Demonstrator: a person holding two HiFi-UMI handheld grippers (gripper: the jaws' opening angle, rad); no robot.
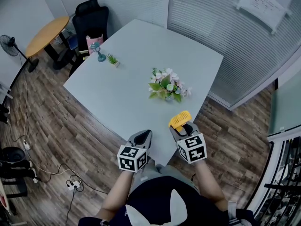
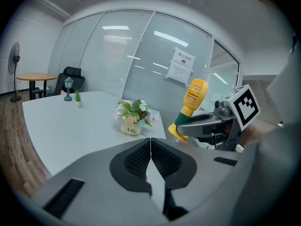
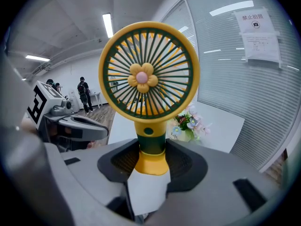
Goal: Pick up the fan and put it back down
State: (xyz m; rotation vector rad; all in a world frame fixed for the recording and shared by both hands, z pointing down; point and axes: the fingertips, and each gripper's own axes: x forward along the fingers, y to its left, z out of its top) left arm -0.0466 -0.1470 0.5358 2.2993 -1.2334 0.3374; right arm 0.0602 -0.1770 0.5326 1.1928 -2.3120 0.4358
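Gripping the fan (image 3: 148, 74) by its green-and-yellow stem, the right claw (image 3: 151, 159) is holding it upright. Its two dark pads (image 3: 183, 161) are pressing on the stem from either side. The fan's round yellow head, with a green grille and a flower-shaped hub, is rising just above and ahead of the jaws. In the head view the fan is poking out ahead of the right claw, over the near corner of the pale desk (image 1: 122, 84). In the left gripper view its flared yellow foot is showing below the right claw's jaw, just beside that corner. It is looking clear of the desk top, though I cannot tell this for certain.

The left claw (image 2: 150, 147) is hovering just to the left of the right claw, apart from it and pointing much the same way. Its jaws are meeting tip to tip, with nothing between them.

Ahead of both claws, well beyond the fan, a pot of pink and white flowers (image 1: 168, 86) is standing near the middle of the desk. Farther ahead and to the left of the left claw, a small potted plant (image 1: 113, 60) and a teal lamp-shaped ornament (image 1: 98, 51) are standing close together near the desk's far corner. Beyond them a black chair (image 1: 91, 18) and a round wooden table (image 1: 47, 32) are standing on the wood floor (image 1: 70, 126). A glass wall (image 1: 211, 18) with blinds is running ahead and to the right of the right claw, and a paper notice (image 1: 263, 1) is hanging on it.
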